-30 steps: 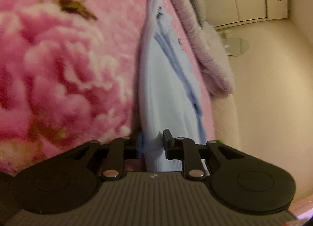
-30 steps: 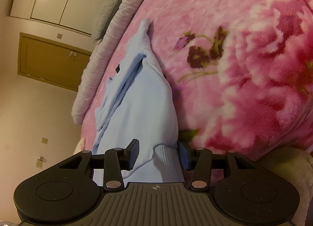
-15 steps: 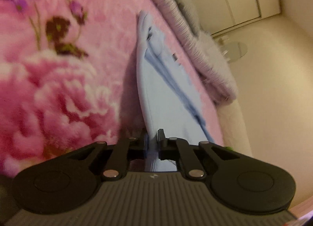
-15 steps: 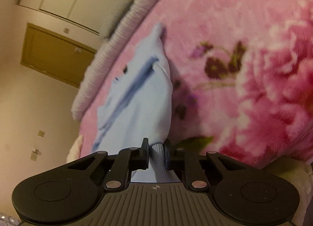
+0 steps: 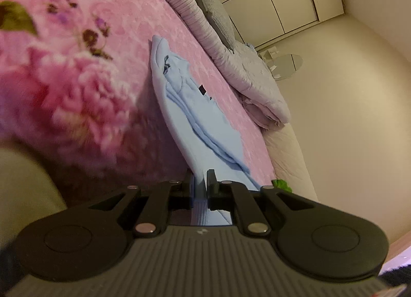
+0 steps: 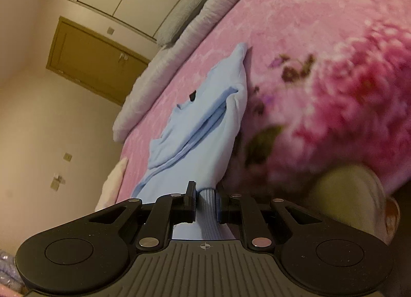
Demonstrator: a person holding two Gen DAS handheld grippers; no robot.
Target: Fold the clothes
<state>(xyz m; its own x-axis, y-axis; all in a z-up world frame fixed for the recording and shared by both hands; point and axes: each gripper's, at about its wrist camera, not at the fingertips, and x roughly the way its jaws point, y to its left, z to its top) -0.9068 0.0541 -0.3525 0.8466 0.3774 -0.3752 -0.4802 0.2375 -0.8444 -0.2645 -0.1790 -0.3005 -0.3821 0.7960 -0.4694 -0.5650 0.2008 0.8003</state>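
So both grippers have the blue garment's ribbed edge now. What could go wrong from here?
1. The left gripper pinches only a thin strip of the light blue garment; it could slip out.
2. The garment is already bunched lengthwise, so lifting may set in crooked creases.
3. It may drag on the plush pink blanket.

Dim warm light, fisheye-bent edges, motion-blurred pink blanket [image 5: 77, 96].

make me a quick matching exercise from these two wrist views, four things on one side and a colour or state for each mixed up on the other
Things:
1. light blue garment
2. blanket
3. left gripper
4. door

Descriptions:
A. brown, closed
B. pink with large flowers
C. shut on ribbed hem
D. stretched out across the bed

Pairs: 1-D, 2-B, 3-C, 4-A
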